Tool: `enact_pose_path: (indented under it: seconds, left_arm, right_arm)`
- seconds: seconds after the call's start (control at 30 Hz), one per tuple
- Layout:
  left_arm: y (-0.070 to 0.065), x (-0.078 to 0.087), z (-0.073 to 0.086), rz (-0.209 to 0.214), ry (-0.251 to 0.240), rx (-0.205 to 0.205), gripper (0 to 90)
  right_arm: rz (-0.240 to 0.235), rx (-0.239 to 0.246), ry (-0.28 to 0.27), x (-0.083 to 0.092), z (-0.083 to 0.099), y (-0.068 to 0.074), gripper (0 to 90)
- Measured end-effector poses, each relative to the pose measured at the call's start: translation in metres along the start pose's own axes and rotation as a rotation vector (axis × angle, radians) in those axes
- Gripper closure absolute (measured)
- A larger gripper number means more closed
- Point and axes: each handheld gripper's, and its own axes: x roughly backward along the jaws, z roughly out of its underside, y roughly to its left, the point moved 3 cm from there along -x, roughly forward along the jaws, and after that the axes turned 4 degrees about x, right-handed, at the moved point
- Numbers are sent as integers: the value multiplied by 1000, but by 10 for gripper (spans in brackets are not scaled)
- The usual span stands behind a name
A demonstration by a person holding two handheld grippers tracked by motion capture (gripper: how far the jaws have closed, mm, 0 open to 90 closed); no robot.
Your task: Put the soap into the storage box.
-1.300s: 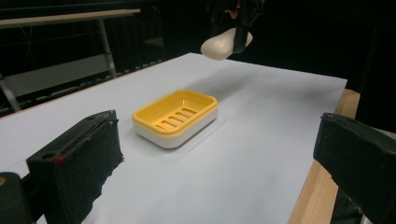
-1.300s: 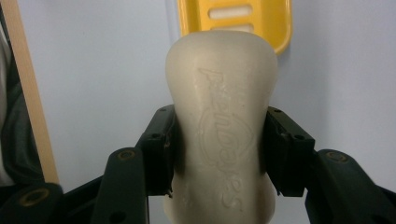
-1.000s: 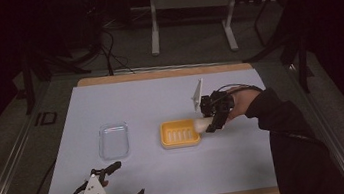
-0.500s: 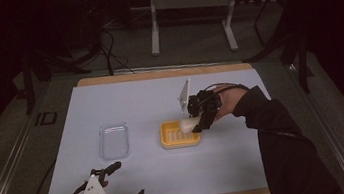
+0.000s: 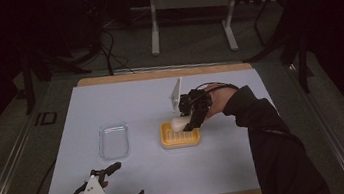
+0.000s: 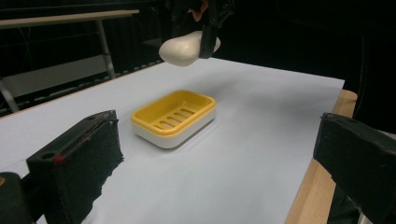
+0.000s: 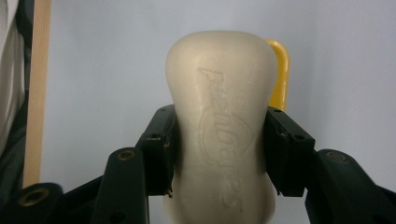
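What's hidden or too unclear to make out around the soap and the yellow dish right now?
- Soap dish, right gripper view: the soap bar covers all but one yellow edge.
- Soap's lower end, right gripper view: cut off by the bottom edge.
- Right hand-held gripper, left gripper view: body cut off by the top edge.
- Clear tray, high view: too small and dim to tell whether it holds anything.

- My high view looks forward and down from above the near edge of the table point(image 5: 110, 100), far enough to take in the whole top.
- My left gripper view sits low near that edge, facing across at the yellow soap dish point(image 6: 173, 117).
- My right gripper view looks down from close above the soap bar point(image 7: 224, 116), with the dish's rim behind it; all three share the dish.
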Motion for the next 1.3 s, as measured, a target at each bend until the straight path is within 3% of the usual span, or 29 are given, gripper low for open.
enact_pose_path:
  seconds: [0.27,0.4,0.67,0.9,1.07,1.3]
  left_arm:
    - [-1,2,0,-2,1,-3,11]
    - [0,3,0,-6,1,-2,11]
    - [0,5,1,-11,2,-2,11]
    - [-1,6,1,-11,4,-1,11]
    - [-1,7,2,-14,4,0,11]
    - [-1,8,2,-21,3,1,11]
  right_arm:
    - [13,20,-35,-4,-4,-4,496]
    - [15,17,-91,-8,-4,-8,496]
    - [16,18,-147,-19,3,-14,497]
    - [-9,18,-101,-37,6,-16,496]
    - [-11,12,-131,-48,10,-20,496]
    - [22,-12,-166,-61,20,-23,496]
